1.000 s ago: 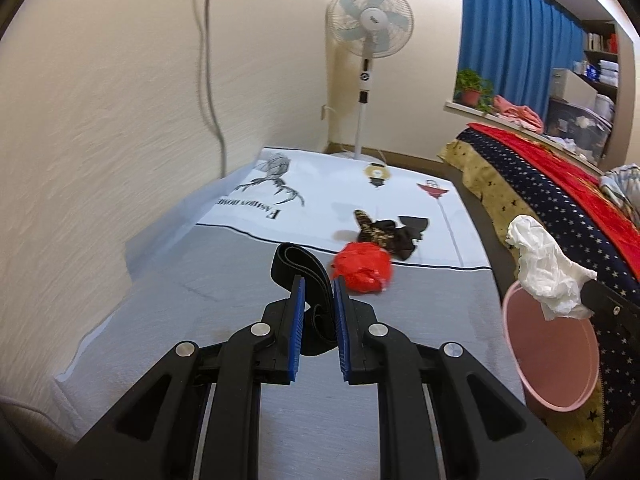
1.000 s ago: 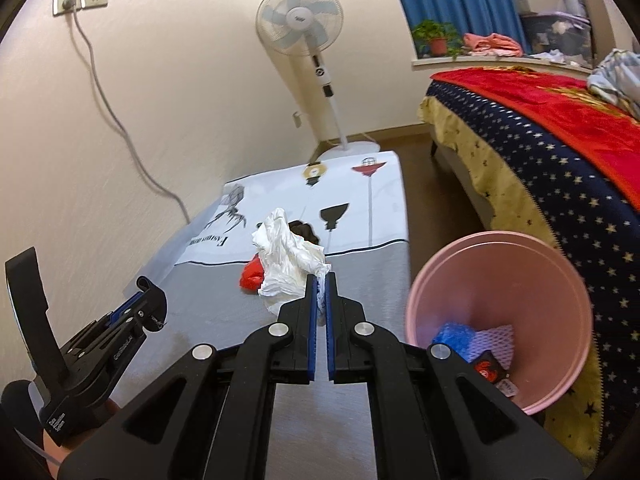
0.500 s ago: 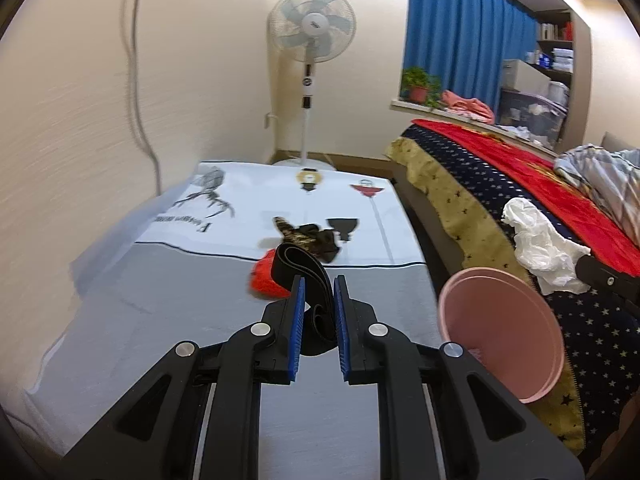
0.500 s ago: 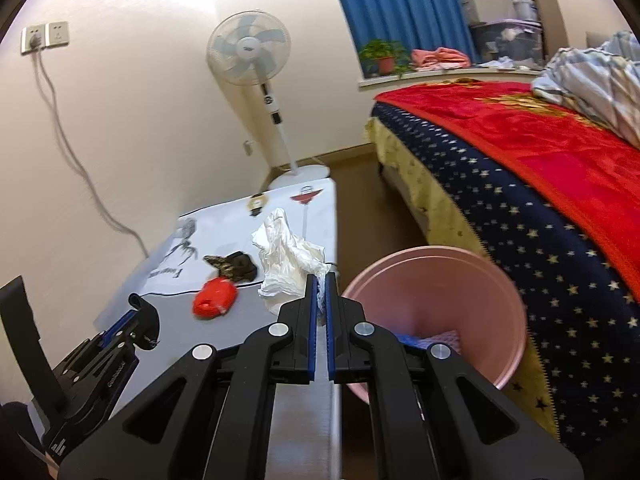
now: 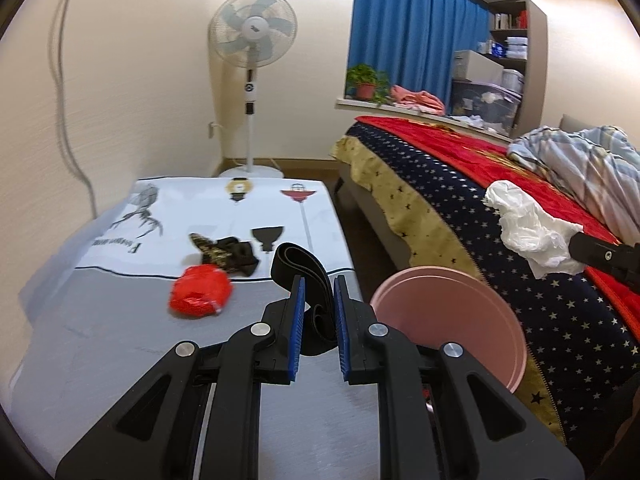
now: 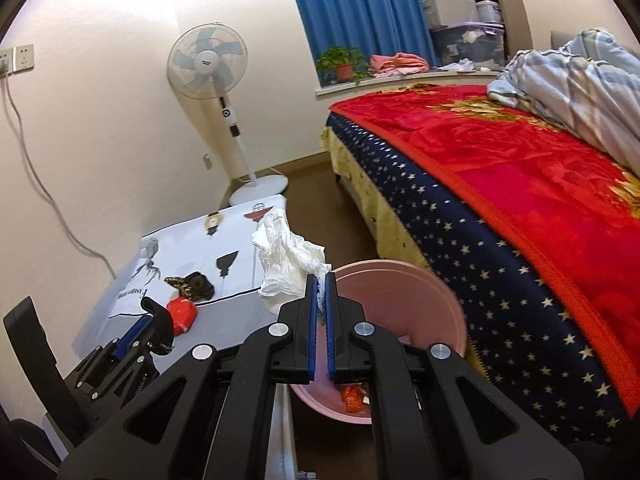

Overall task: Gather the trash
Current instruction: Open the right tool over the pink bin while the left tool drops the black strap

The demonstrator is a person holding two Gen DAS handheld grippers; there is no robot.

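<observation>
My left gripper (image 5: 317, 284) is shut on a black band (image 5: 304, 276) and holds it above the table's right edge, next to the pink bin (image 5: 452, 320). My right gripper (image 6: 319, 280) is shut on a crumpled white plastic bag (image 6: 286, 258) and holds it above the pink bin (image 6: 404, 308); the bag also shows in the left wrist view (image 5: 528, 232). Some trash lies in the bin bottom. A red wrapper (image 5: 200, 290) and a dark brown wrapper (image 5: 228, 254) lie on the table.
The table (image 5: 120, 340) has a grey and white printed cloth and stands against the wall. A bed (image 6: 520, 184) with a red and starred blanket is on the right. A standing fan (image 5: 252, 52) is at the back. A cable hangs on the left wall.
Both grippers have swung to the right, toward the bin. The white bag is now over the bin's rim, and the black band is near the table's right edge.
</observation>
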